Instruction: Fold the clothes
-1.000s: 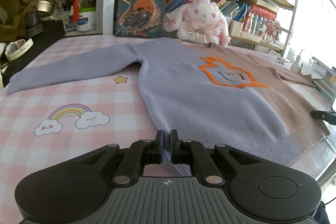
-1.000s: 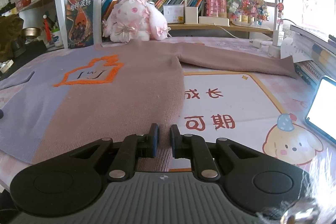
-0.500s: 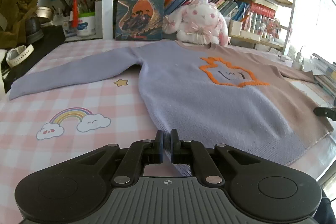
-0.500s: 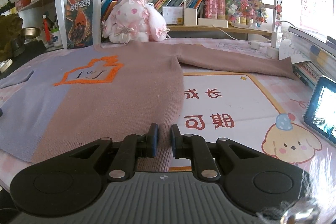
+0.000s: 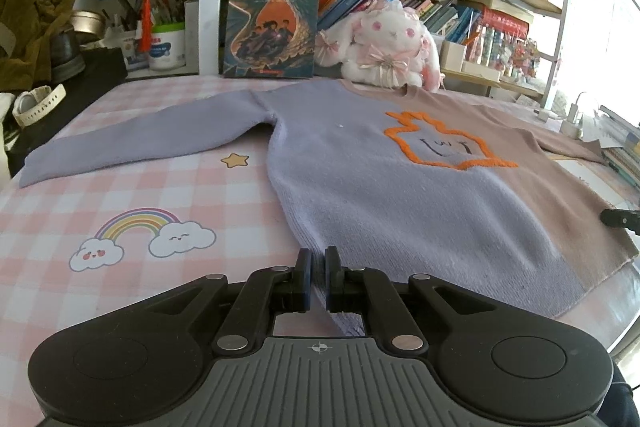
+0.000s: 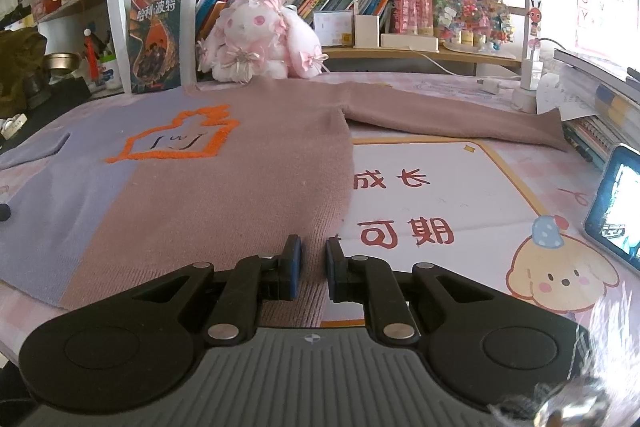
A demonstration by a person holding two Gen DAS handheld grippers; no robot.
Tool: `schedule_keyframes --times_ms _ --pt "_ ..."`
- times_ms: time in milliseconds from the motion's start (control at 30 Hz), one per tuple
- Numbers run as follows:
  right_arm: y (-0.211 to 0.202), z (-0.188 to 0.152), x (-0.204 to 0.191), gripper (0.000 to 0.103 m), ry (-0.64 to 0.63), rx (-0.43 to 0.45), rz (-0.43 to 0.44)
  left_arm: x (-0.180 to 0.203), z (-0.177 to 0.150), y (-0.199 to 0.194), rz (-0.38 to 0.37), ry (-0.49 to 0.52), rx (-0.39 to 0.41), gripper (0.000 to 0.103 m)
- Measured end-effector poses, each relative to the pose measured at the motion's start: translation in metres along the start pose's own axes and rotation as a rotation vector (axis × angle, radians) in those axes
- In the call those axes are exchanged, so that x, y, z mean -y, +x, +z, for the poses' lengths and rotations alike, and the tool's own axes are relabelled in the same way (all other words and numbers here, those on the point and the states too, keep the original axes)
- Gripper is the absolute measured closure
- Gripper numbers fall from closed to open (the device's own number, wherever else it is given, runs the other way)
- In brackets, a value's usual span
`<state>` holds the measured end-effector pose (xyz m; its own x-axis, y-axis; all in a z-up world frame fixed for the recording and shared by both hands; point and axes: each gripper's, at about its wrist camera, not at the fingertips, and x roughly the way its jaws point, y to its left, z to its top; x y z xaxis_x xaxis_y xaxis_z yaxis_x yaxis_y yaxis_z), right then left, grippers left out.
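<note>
Two-tone sweater [image 5: 400, 195] lies flat, face up on the pink checked table mat [image 5: 120, 195], hem at the near edge, collar pointing at the plush bunny [image 5: 392, 47] by the bookshelf. Sleeves stretch out sideways, so the widest line runs left to right. Left gripper [image 5: 316, 277] is pinched onto the lilac hem corner; right gripper [image 6: 310, 265] is clamped onto the brownish-pink hem corner.

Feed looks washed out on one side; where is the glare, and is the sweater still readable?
Left wrist view: window glare bleaches the right edge; sweater sharp. Right wrist view: top right blown out, bright blur in the bottom-right corner, shelves bowed by the fisheye; sweater clear.
</note>
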<state>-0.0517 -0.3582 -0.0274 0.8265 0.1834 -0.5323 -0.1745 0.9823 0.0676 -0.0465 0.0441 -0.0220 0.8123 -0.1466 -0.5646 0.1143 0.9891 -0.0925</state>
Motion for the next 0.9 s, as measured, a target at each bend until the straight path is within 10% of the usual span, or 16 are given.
schedule_keyframes --times_ms 900 --pt "-0.0017 -0.0025 -0.0066 0.088 -0.028 0.008 -0.024 -0.0038 -0.0032 -0.0053 -0.016 -0.012 0.007 0.095"
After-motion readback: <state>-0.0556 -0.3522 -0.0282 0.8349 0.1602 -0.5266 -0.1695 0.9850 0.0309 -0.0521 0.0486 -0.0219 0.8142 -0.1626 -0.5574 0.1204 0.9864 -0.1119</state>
